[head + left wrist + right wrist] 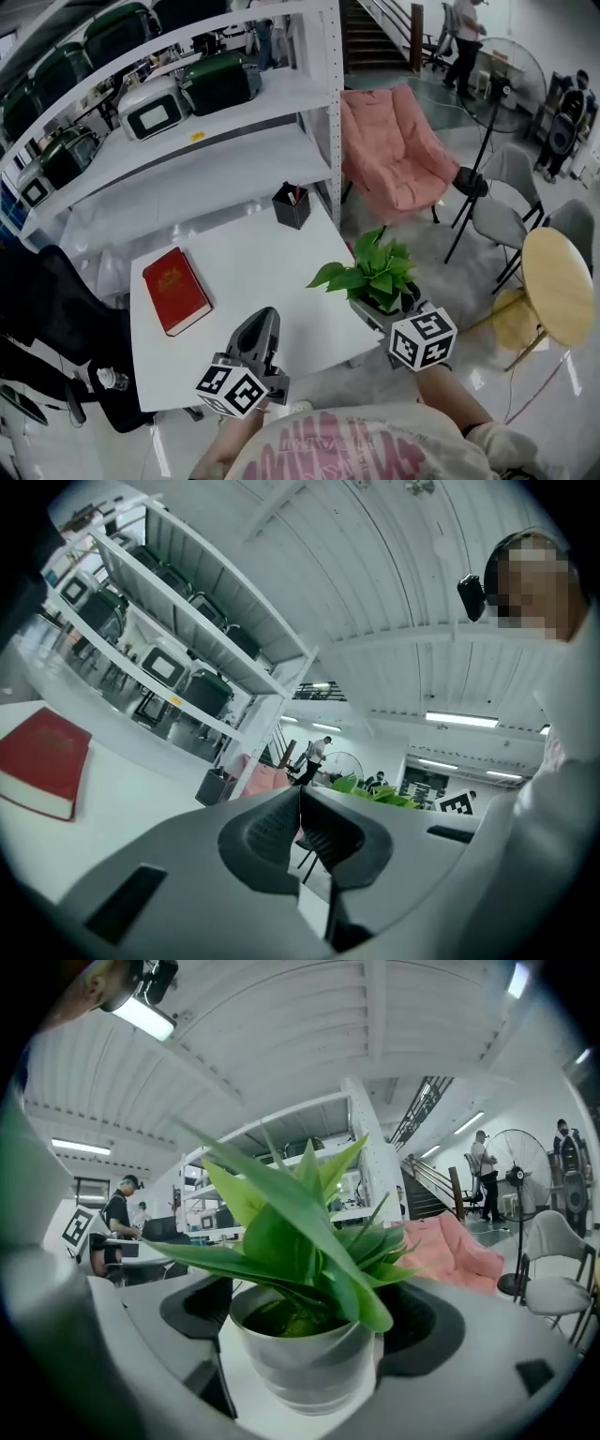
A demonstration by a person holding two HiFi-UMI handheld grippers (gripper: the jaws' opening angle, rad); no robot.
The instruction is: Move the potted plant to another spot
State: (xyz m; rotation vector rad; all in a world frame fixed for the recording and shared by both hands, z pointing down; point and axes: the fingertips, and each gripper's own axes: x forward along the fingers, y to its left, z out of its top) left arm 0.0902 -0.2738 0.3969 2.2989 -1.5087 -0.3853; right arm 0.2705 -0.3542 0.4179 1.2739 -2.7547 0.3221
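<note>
The potted plant (377,272), green leaves in a small pale pot, stands at the right edge of the white table (244,262), near its front corner. In the right gripper view the pot (305,1363) fills the gap between the jaws over the white tabletop, and the leaves (291,1232) rise in front of the camera. My right gripper (382,309) is shut on the pot, both pads against its sides. My left gripper (265,323) hovers over the table's front middle, shut and holding nothing. In its own view the left gripper (300,810) has its jaws meeting.
A red book (176,291) lies on the table's left part and a black pen holder (292,205) at its back. White shelving (187,150) stands behind. A pink chair (398,155), grey chairs (511,202), a fan (502,84) and a round wooden table (561,281) are to the right.
</note>
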